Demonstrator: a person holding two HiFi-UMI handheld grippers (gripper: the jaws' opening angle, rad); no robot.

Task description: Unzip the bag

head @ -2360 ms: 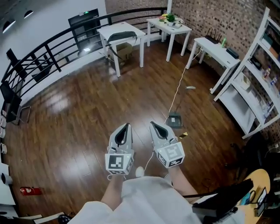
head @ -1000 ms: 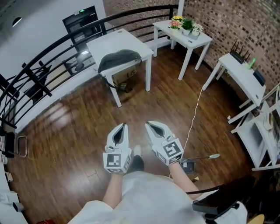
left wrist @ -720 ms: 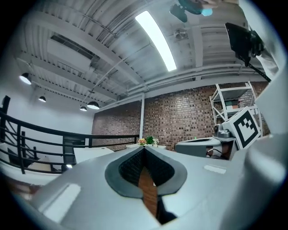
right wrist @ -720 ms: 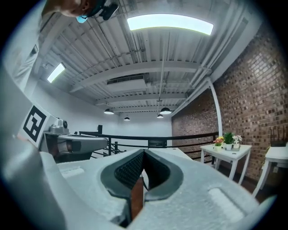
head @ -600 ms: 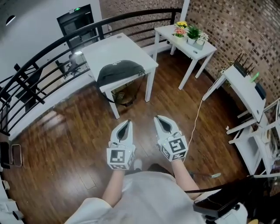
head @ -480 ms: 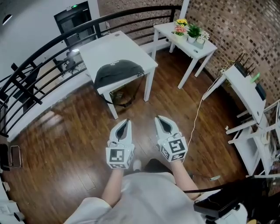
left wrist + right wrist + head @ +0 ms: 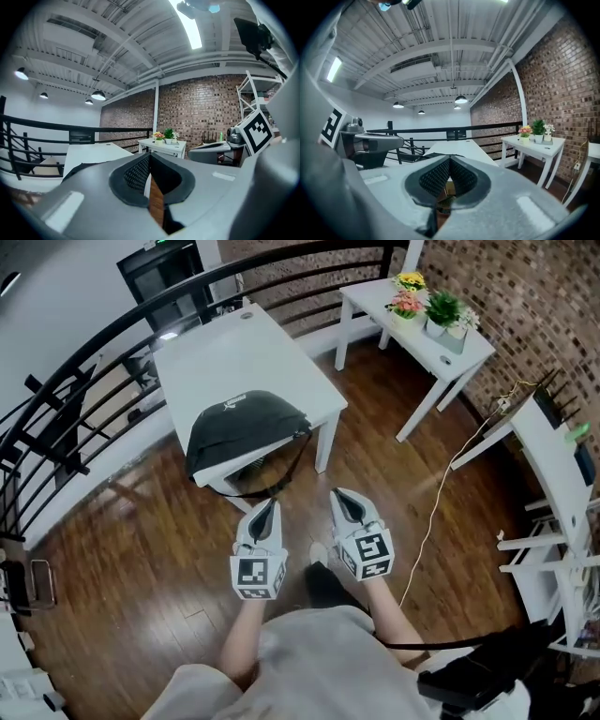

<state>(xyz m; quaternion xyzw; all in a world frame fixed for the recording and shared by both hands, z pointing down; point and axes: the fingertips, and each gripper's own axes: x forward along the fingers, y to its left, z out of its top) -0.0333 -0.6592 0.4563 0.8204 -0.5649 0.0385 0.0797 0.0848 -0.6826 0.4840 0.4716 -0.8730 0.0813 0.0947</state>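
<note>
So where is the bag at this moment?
In the head view, the dark bag lies on the near edge of the white table, left of centre, just ahead of the left gripper and right gripper.

The room is bright all over; a long ceiling light [image 7: 190, 23] glares white, and round lamps [image 7: 461, 99] glow far off; the brown floor [image 7: 131, 540] shines at the left; the white table [image 7: 244, 352] looks very bright; the railing [image 7: 56, 390] bends near the edges; both gripper views are round with dark corners; the left gripper [image 7: 150, 159] and right gripper [image 7: 450, 161] look blurry up close
</note>
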